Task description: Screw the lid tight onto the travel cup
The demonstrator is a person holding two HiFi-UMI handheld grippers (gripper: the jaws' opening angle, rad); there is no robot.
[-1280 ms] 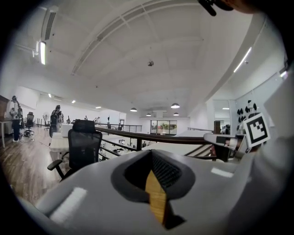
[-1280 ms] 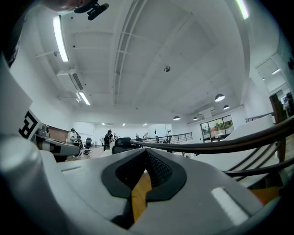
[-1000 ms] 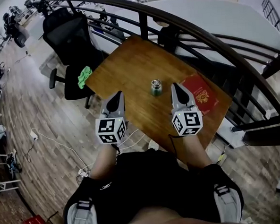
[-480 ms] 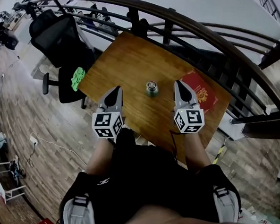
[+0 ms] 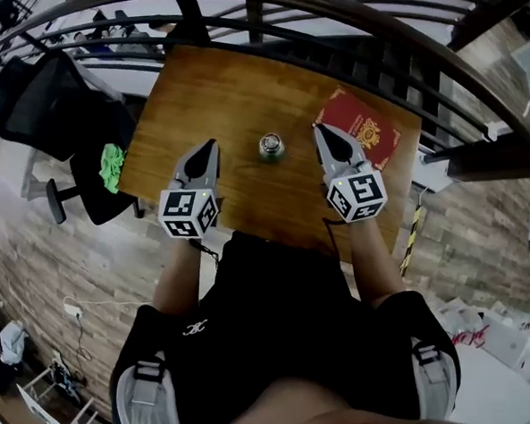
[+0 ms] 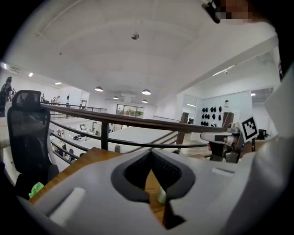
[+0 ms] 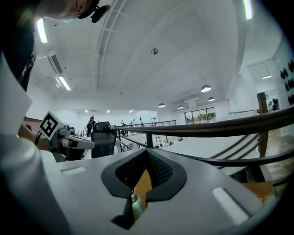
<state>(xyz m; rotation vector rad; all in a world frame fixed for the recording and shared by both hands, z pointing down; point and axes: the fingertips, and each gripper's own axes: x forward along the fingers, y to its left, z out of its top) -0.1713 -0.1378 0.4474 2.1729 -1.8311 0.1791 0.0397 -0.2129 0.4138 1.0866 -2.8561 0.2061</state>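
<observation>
While both pairs of jaws are clenched tip to tip on nothing, the travel cup (image 5: pixel 271 146) stands upright on the wooden table (image 5: pixel 213 89), its long axis vertical and its silvery top pointing straight up. It sits between the two grippers and touches neither. It is to the right of the left gripper (image 5: pixel 212 144) and to the left of the right gripper (image 5: pixel 318 129), about level with their tips. Each gripper view shows a sliver of the cup low in the opening behind the closed tips. There are two grippers and one cup. One red booklet (image 5: pixel 360 131) lies flat just right of the right jaws. One green cloth (image 5: pixel 112 164) rests on one black chair (image 5: pixel 34 91), well left of the left jaws.
</observation>
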